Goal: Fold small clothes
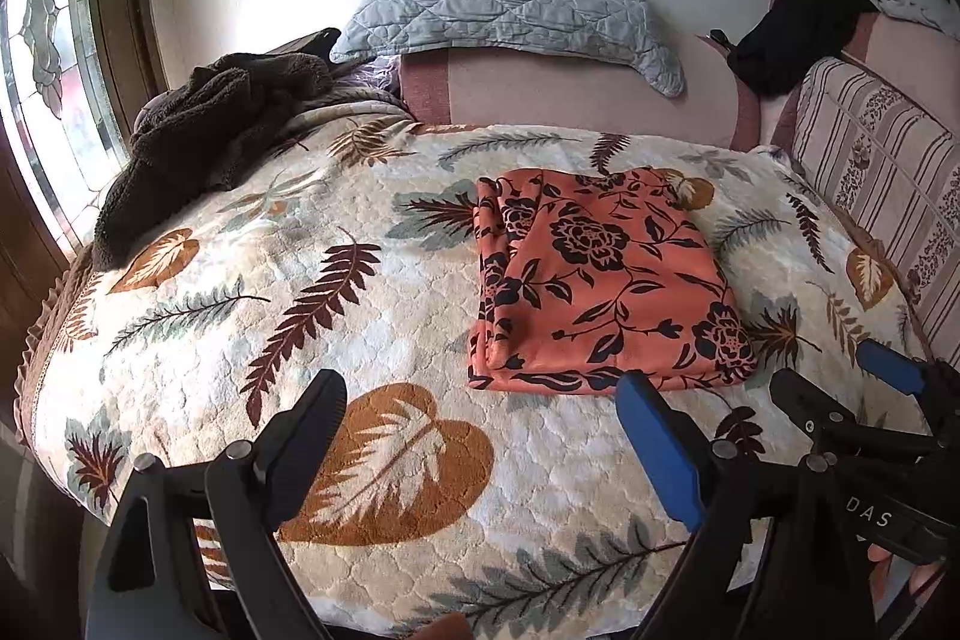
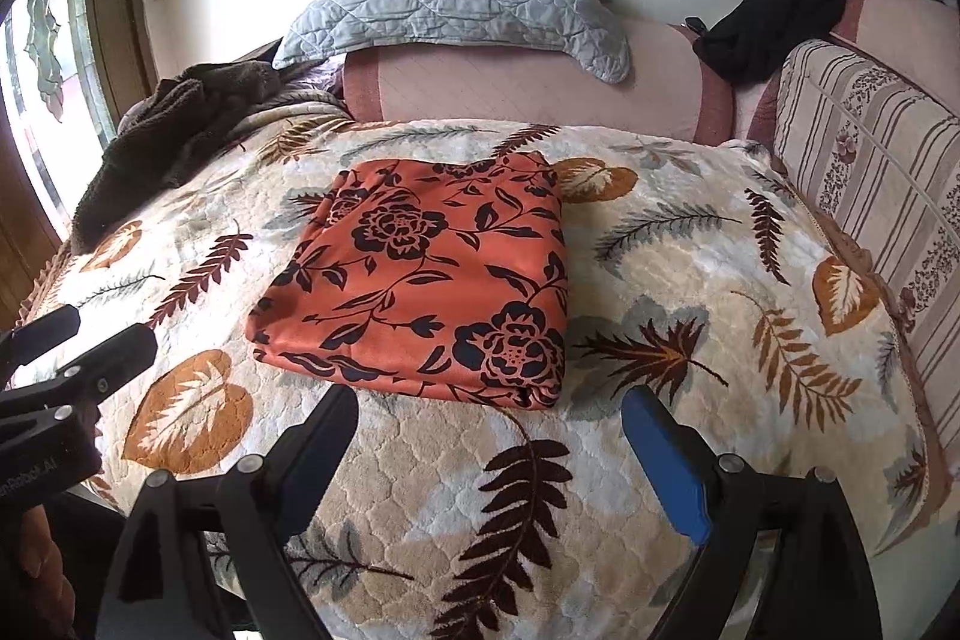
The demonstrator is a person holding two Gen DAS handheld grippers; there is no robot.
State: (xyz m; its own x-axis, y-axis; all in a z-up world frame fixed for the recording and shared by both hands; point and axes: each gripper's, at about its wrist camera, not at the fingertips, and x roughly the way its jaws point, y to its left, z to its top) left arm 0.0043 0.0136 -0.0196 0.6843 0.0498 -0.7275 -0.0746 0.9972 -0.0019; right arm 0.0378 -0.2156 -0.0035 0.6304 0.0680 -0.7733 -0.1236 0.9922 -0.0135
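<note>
Orange cloth [image 2: 420, 280] printed with black flowers lies folded into a neat, roughly square packet near the middle of the leaf-patterned blanket [image 2: 690, 280] that covers the bed, and neither tool touches it. The left gripper [image 1: 480, 412] hangs just short of the packet's near edge with its jaws spread wide and nothing between them; the right gripper [image 2: 489, 430] sits likewise on the near side, wide and empty. Judged from how the cloth lies, the folding looks close to done, so the main risk is undoing it. The fabric seems thin and slippery, and the stacked layers show along the left side of the packet; a pinch that catches only the top layer would peel the fold apart when lifted. The plush blanket is soft and yielding, so a finger pushed down to get under the edge could snag the pile or drag the blanket along with the cloth. The two grippers are also near each other, and closing in on the same corner could knock them together.
</note>
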